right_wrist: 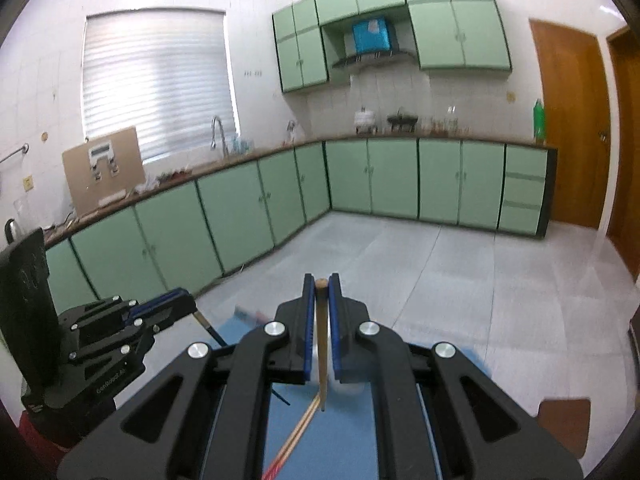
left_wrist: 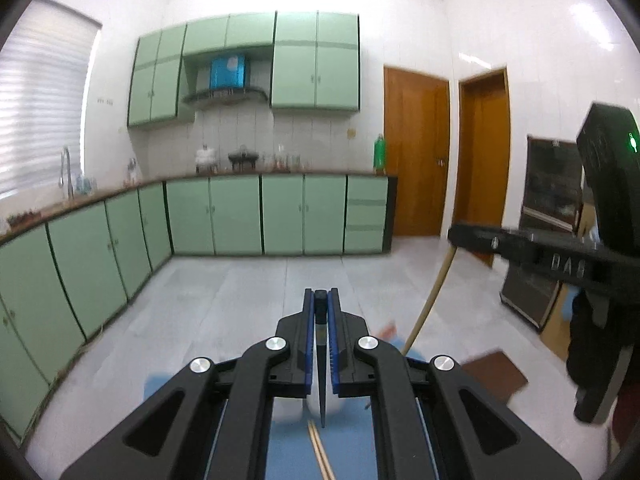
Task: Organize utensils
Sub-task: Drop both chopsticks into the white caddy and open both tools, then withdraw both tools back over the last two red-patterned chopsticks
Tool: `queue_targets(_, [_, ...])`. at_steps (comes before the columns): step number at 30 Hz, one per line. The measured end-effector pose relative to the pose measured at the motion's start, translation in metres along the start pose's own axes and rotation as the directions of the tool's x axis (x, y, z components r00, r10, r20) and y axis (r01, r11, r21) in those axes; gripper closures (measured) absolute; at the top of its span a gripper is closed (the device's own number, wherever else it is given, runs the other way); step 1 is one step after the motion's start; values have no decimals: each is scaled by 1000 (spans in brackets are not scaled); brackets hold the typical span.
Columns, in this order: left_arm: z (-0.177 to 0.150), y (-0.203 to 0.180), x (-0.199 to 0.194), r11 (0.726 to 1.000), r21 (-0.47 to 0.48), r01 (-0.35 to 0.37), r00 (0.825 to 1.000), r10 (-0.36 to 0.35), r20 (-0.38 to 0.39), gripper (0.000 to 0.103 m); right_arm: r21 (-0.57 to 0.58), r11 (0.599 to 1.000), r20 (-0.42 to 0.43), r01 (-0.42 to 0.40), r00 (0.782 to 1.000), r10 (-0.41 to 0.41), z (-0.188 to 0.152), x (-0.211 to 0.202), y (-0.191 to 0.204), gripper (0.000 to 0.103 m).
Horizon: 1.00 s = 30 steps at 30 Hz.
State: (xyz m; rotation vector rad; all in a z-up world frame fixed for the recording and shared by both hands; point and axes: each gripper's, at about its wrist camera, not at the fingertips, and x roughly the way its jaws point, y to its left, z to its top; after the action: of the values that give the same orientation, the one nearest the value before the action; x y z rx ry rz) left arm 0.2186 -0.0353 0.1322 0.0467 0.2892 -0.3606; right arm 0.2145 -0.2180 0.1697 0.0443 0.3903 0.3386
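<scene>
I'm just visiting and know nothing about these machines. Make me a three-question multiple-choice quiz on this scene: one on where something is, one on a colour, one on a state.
1. Where do the loose wooden chopsticks lie?
A. On the blue mat
B. On the kitchen counter
C. In the sink

2. What colour is the chopstick in the left gripper?
A. Pale wood
B. Black
C. Red

3. How does the right gripper stand?
A. Wide open and empty
B. Shut on a wooden chopstick
C. Shut with nothing in it

Answers:
1. A: they rest on the blue mat below the grippers.
2. B: a dark, tapering stick sits between the blue pads.
3. B: the pads clamp the wooden chopstick, which hangs down toward the mat.
</scene>
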Motion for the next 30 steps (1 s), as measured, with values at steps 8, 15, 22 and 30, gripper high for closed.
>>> queue_targets(8, [31, 12, 58, 998, -1, -65, 997, 65, 49, 97, 3, 998, 38, 55, 998, -55, 25, 60, -30, 97])
queue_targets(15, [-8, 27, 109, 995, -6, -104, 992, 103, -69, 97, 14, 997, -42, 72, 997, -71, -3, 114, -43, 97])
queue_targets(22, [-29, 39, 137, 994, -38, -103, 982, 95, -166, 95, 19, 996, -144, 83, 986, -80, -28, 151, -45, 93])
queue_targets(30, [-16, 40, 107, 993, -49, -112, 986, 105, -130, 71, 28, 991, -97, 130, 987, -127, -33, 114, -44, 57])
